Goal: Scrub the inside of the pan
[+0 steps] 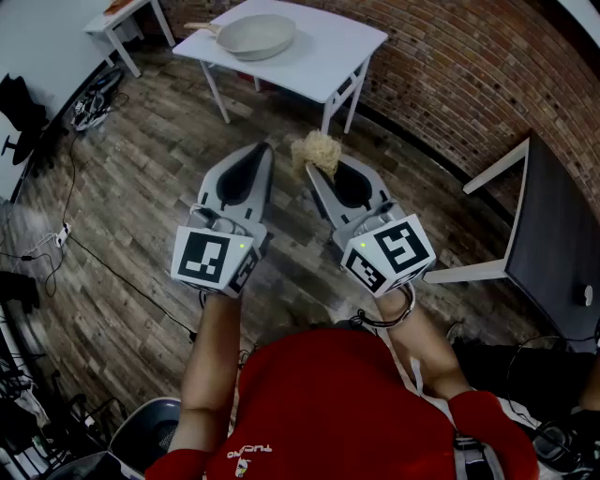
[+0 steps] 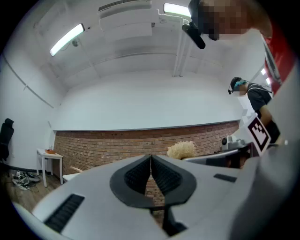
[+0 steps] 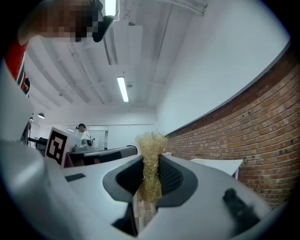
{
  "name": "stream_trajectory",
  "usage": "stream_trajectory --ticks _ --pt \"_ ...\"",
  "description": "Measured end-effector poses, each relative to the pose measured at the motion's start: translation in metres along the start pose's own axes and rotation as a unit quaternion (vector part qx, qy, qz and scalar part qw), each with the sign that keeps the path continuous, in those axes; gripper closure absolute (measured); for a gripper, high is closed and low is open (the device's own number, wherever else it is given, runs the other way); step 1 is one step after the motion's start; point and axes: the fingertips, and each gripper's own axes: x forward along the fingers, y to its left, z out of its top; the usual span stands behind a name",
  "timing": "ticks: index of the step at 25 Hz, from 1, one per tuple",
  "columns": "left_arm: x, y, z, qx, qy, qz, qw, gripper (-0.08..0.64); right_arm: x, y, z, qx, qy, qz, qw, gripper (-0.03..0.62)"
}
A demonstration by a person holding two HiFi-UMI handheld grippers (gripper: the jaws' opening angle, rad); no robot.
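Observation:
A beige pan (image 1: 255,36) with a wooden handle sits on a white table (image 1: 323,58) at the top of the head view, well ahead of both grippers. My right gripper (image 1: 317,161) is shut on a straw-coloured fibre scrubber (image 1: 316,150), whose tuft sticks out past the jaws (image 3: 151,161). My left gripper (image 1: 265,150) hangs beside it at the same height, jaws shut and empty (image 2: 151,157). Both are held in the air over the wooden floor, short of the table. The scrubber (image 2: 182,149) also shows in the left gripper view.
A second small white table (image 1: 117,21) stands at the top left, with cables and shoes (image 1: 92,105) on the floor near it. A brick wall (image 1: 469,66) runs behind the table. A dark desk (image 1: 553,244) stands at the right. Another person (image 3: 82,133) works in the background.

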Motion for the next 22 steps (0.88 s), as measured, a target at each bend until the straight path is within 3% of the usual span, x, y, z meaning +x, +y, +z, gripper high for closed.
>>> stream_trajectory --ticks 22 --pt "-0.013 0.030 -0.009 -0.015 -0.002 0.008 0.9999 0.545 0.030 0.003 -0.001 -0.007 -0.004 0.001 1.000 0.508"
